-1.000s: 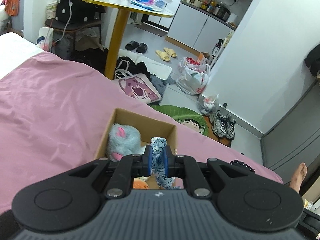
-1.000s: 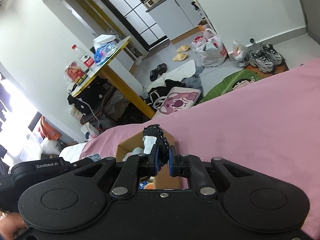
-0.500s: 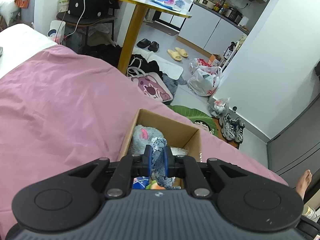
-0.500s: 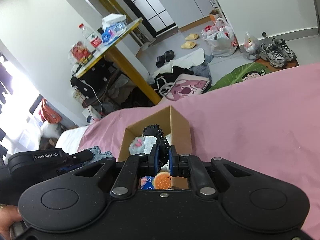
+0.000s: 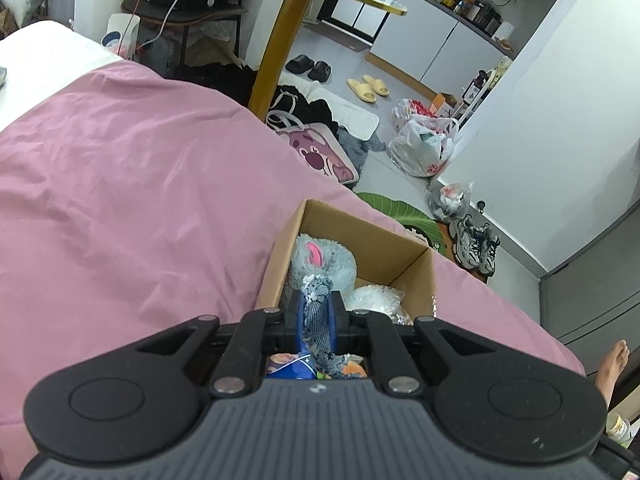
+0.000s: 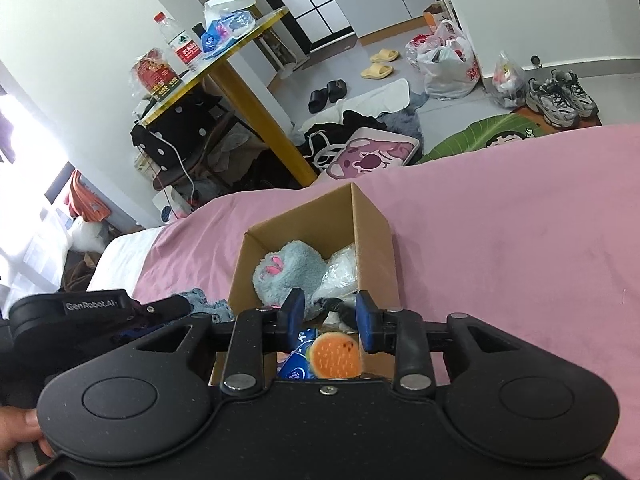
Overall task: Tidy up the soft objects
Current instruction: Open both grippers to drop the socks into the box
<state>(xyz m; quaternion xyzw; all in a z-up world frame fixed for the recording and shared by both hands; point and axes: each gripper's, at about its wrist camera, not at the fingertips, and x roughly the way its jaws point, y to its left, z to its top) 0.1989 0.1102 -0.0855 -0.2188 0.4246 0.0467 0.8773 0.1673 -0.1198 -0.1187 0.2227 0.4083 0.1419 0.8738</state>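
Observation:
An open cardboard box (image 5: 416, 276) (image 6: 372, 236) sits on the pink bed cover. Inside lie a fluffy blue-grey plush with pink patches (image 5: 320, 260) (image 6: 288, 272), a white bag (image 5: 374, 298) (image 6: 340, 270), an orange burger-like toy (image 6: 336, 356) and a blue packet (image 6: 294, 366). My left gripper (image 5: 317, 312) is shut on a blue-grey patterned cloth (image 5: 318, 320) above the box's near end. My right gripper (image 6: 329, 316) stands open over the box, and a black soft item (image 6: 340, 310) lies just below its fingers. The left gripper body (image 6: 80, 320) shows in the right wrist view.
The pink bed cover (image 5: 120, 200) (image 6: 520, 220) spreads all around the box. Beyond the bed edge are a yellow-legged round table (image 5: 280, 40), a pink bear bag (image 5: 320, 152), slippers, plastic bags, sneakers (image 5: 474, 246) and a green mat. A bare foot (image 5: 610, 364) is at right.
My right gripper has opened and let go of the black item, which now lies in the box. Both grippers have moved in over the box. The left still holds the cloth.

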